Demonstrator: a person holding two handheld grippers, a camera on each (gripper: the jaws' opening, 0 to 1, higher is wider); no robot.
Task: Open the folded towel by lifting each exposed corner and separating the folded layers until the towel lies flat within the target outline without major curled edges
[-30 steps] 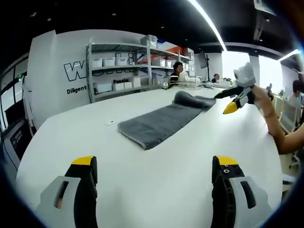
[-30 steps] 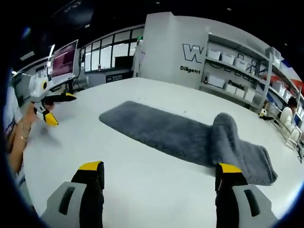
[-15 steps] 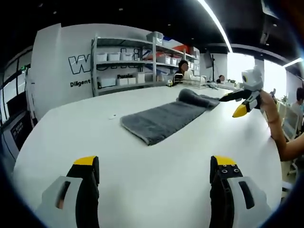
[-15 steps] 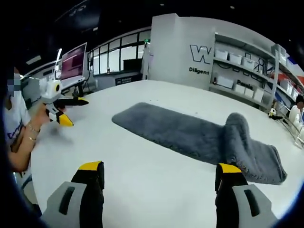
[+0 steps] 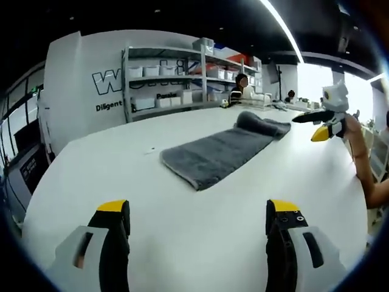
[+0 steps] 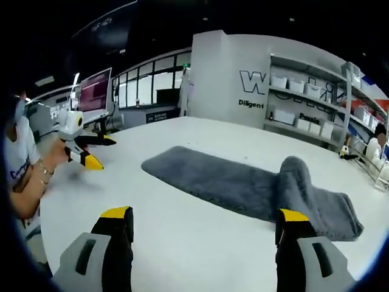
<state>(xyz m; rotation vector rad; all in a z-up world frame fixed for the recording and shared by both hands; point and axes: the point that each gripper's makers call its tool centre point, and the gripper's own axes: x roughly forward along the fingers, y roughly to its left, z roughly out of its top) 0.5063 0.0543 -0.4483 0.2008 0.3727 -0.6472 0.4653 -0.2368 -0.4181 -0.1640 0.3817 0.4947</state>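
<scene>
Left gripper view, near to far: the left claw (image 5: 197, 213) stands spread wide and empty above the bare white bench (image 5: 200, 237), its jaws black with yellow tips. Beyond it, mid-bench, lies the grey towel (image 5: 213, 155), a long narrow strip whose near end is a squared, doubled fold with a thick soft edge; its far end rises into a rolled hump. To the far right, the right claw (image 5: 321, 125) is held off the bench in a person's hand (image 5: 352, 128), its yellow-tipped jaws parted and empty. White shelving (image 5: 176, 82) with storage bins lines the far wall.

Right gripper view: the right claw's own jaws stand wide apart over the bench, nothing between them. The towel stretches across the middle, flat on the left, with a raised fold and a thicker layered section on the right. The left claw appears at far left, apart from the towel.

Handling: the plush pile suggests a light, limp, non-slippery cloth that will drape and drag rather than hold shape. The likeliest holds are the exposed corners of the upper layer at the folded end, pinched through one layer only and lifted clear before spreading. No target outline is discernible on the bench.
</scene>
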